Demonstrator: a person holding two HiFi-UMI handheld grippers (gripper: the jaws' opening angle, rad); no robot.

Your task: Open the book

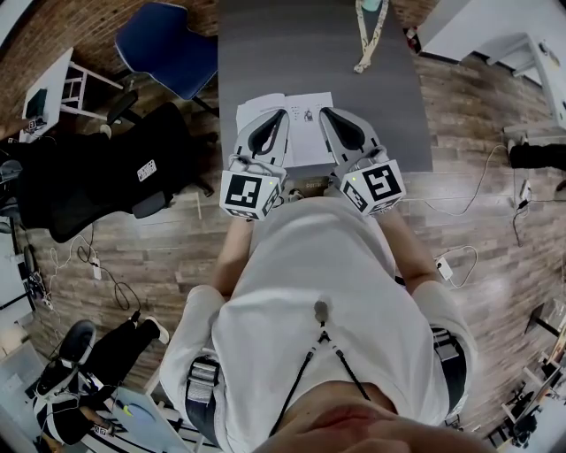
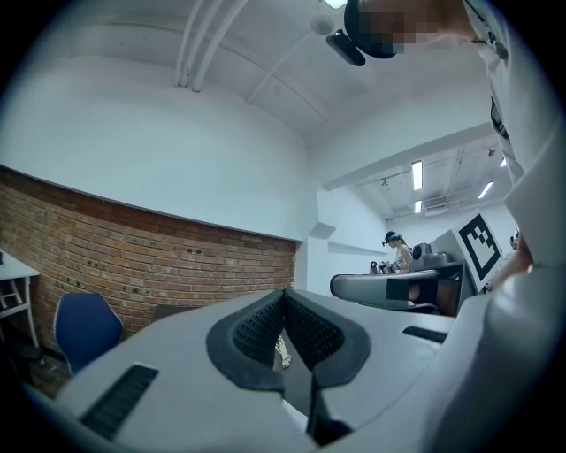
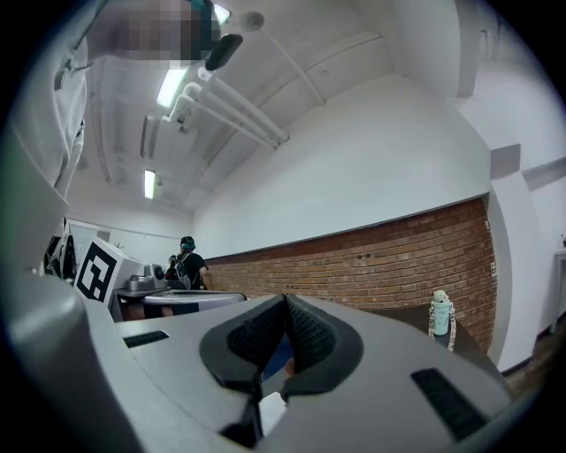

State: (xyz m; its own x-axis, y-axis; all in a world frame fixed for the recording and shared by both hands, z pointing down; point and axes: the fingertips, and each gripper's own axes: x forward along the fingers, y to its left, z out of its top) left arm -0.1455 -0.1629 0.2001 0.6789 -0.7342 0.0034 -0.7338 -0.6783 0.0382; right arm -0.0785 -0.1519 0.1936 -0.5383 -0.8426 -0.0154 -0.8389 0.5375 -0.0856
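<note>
The book [image 1: 303,133] lies on the near edge of the grey table [image 1: 265,53], showing white printed pages. Both grippers are held level just above it, side by side. My left gripper [image 1: 282,113] is over the left part of the pages, and its pads meet at the tip with nothing between them [image 2: 284,294]. My right gripper [image 1: 324,111] is over the right part, its jaws likewise closed and empty [image 3: 285,299]. The book itself is hidden in both gripper views.
A pale green bottle [image 1: 371,5] with a lanyard [image 1: 367,44] stands at the table's far end, also visible as the bottle [image 3: 440,314] in the right gripper view. A blue chair [image 1: 168,44] and a black chair [image 1: 97,177] stand to the left. Cables lie on the wooden floor [image 1: 478,203].
</note>
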